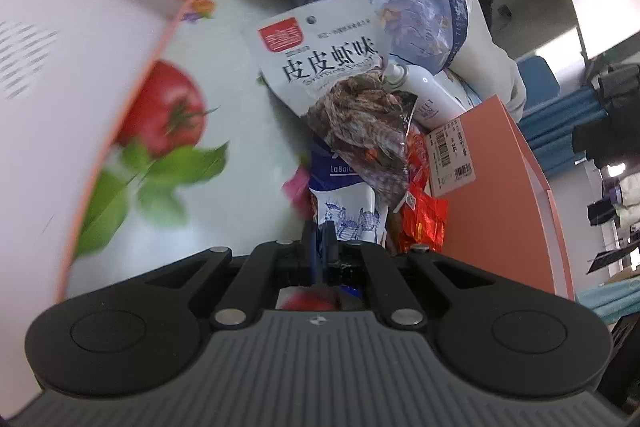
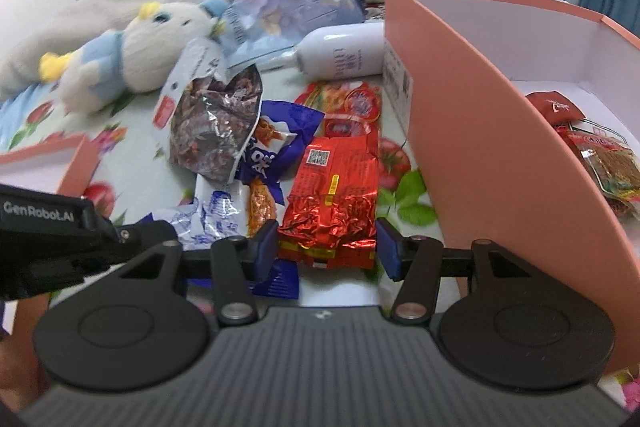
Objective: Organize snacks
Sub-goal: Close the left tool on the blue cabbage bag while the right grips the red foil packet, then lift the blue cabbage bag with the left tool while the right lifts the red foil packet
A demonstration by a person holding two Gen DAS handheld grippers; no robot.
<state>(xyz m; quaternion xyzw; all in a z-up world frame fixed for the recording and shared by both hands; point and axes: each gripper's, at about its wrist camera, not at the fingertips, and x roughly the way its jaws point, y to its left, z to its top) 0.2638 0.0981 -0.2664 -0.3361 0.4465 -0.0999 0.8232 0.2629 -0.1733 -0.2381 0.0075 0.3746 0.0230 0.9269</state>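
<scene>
**Two packets clamped, box not yet reached**

The red foil packet [image 2: 334, 203] is seen lying on the fruit-printed cloth [image 2: 132, 163], just left of the pink box [image 2: 480, 147]. Its long axis is run near to far, the crumpled end towards the camera, and that near end is bracketed by the blue pads of the right gripper [image 2: 327, 245], which appear to be pressed on its edges at a half-wide setting. The left gripper [image 1: 320, 247] is closed tight on the near edge of a white-and-blue milk-candy packet [image 1: 352, 215], whose length is also pointed away from the camera.

Both holds are taken at one end only, so a packet could be swung, slipped or dropped short of the box. The shrimp-flavour bag [image 1: 340, 99] is draped over the pile and could be dragged along. A red packet could also be caught on the tall box wall if it is carried too low. Snacks are already seen inside the box, at far right.
</scene>
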